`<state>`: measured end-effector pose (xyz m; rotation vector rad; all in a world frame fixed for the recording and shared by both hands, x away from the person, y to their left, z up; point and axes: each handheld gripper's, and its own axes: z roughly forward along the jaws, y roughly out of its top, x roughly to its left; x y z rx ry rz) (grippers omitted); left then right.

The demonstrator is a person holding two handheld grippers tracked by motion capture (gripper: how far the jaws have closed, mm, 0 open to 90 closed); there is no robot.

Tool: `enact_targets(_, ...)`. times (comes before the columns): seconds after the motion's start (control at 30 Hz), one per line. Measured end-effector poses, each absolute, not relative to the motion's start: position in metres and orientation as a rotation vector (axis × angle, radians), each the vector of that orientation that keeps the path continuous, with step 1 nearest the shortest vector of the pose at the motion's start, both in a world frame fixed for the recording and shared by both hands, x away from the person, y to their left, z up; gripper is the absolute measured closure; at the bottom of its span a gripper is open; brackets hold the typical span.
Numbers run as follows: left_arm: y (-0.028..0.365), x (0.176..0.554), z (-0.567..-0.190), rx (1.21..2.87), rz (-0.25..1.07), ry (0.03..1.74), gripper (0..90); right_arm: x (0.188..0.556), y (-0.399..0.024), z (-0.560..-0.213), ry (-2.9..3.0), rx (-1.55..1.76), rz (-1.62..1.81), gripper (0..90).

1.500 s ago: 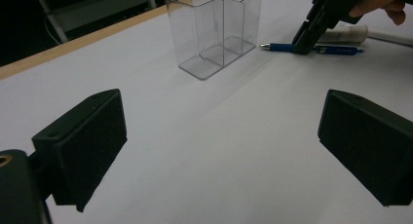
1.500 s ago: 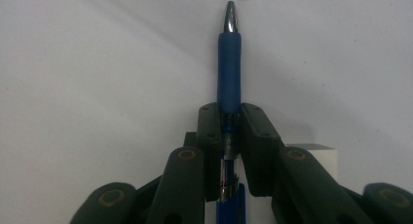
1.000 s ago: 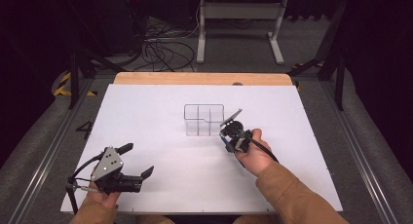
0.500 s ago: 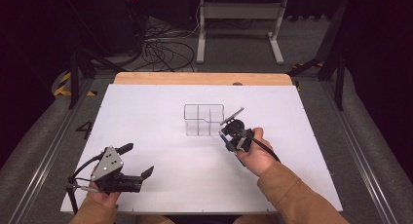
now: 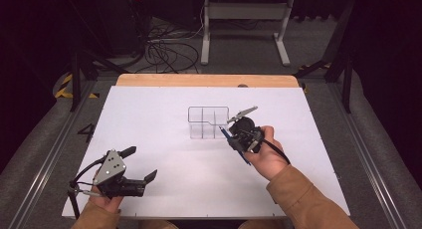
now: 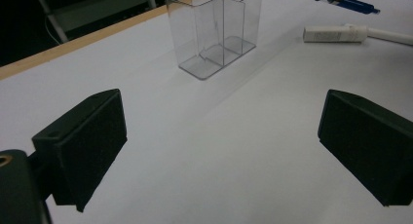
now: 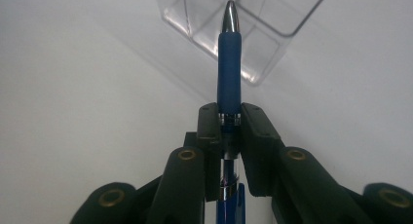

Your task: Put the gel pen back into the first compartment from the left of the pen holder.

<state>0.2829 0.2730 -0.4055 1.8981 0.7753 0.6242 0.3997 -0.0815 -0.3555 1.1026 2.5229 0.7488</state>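
The right gripper (image 7: 229, 124) is clamped on a blue pen (image 7: 229, 63) at centre frame, tip just before the clear organizer (image 7: 253, 19). At lower left, the left gripper (image 5: 137, 165) gapes empty.

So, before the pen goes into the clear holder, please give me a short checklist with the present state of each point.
1. Right tongs shut on the blue pen: ok.
2. Pen tip points toward the clear holder: ok.
3. Holder upright on the table: ok.
4. Compartments look free: ok.
5. Left tongs open, apart from the holder: ok.
6. Tip above the rim: cannot tell.
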Motion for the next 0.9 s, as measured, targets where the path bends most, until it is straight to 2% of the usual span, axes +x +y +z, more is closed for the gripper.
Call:
enact_targets(0.57, 0.274, 0.283, -0.405, 1.895, 0.621, 0.776, 4.6, 0.390, -0.088, -0.326, 2.384, 0.969, 1.056, 79.8)
enact_targets(0.9, 0.274, 0.283, -0.405, 1.894, 0.625, 0.775, 4.6, 0.391, -0.086, -0.322, 2.300, 0.943, 1.175, 79.7)
